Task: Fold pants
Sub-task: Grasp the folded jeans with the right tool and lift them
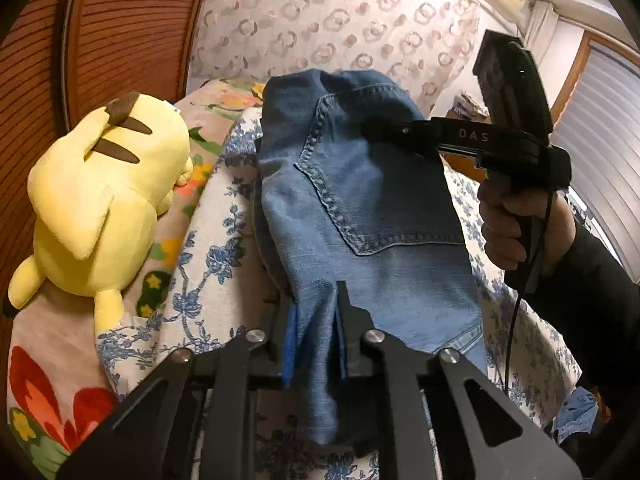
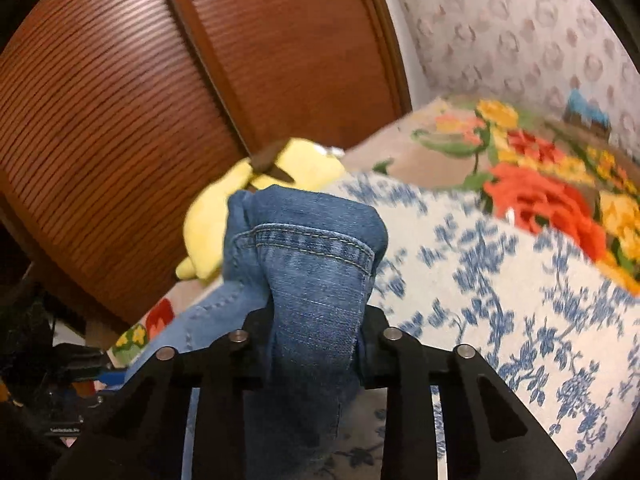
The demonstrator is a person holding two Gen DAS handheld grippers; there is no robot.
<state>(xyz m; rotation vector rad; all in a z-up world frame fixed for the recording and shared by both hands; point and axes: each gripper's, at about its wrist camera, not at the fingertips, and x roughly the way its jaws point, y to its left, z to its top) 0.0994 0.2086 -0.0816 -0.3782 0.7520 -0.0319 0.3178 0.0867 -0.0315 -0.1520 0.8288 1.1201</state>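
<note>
The blue denim pants (image 1: 360,200) are spread on the floral-covered bed (image 1: 216,240), beside a yellow plush toy (image 1: 100,200). Denim folds are clamped by the left gripper (image 1: 316,332) and the right gripper (image 2: 316,332).

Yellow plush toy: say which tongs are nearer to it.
Left. The left tongs grip the jeans right beside the yellow plush toy; the right tongs grip denim on the jeans' far side from it.

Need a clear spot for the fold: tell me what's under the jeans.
The jeans lie on a blue-flowered cover, which shows on both sides. Whatever is directly beneath the denim is hidden.
</note>
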